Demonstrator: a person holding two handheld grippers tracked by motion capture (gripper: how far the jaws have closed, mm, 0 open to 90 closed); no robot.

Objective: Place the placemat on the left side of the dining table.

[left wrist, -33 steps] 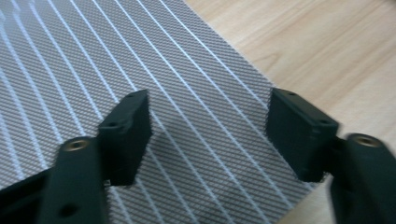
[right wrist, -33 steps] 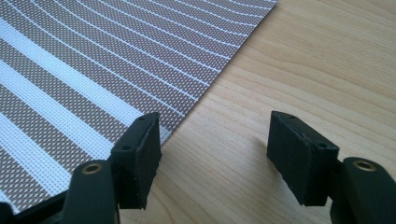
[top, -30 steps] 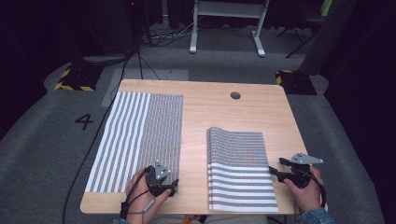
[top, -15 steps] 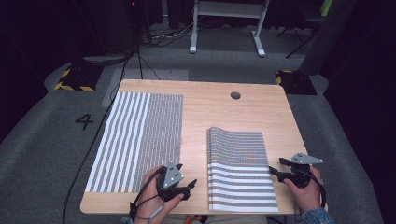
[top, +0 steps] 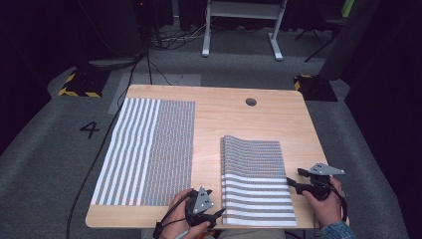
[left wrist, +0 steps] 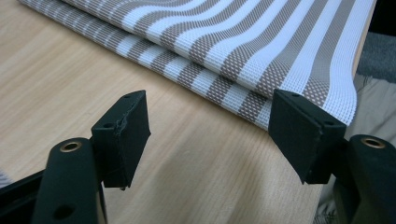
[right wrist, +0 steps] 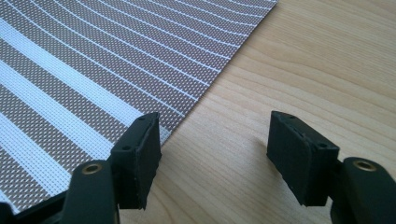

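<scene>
Your left gripper sits at the bench's six o'clock edge, jaws spread wide and empty, aimed at the near left corner of the folded striped mat, just beside it. In the left gripper view that mat shows two layers stacked, its corner close to one jaw without being pinched. Your right gripper rests at about four o'clock, at the mat's right edge, jaws also spread. In the right gripper view the mat lies flat by one jaw, bare wood between the jaws. A second striped mat lies spread flat at nine o'clock, well apart.
</scene>
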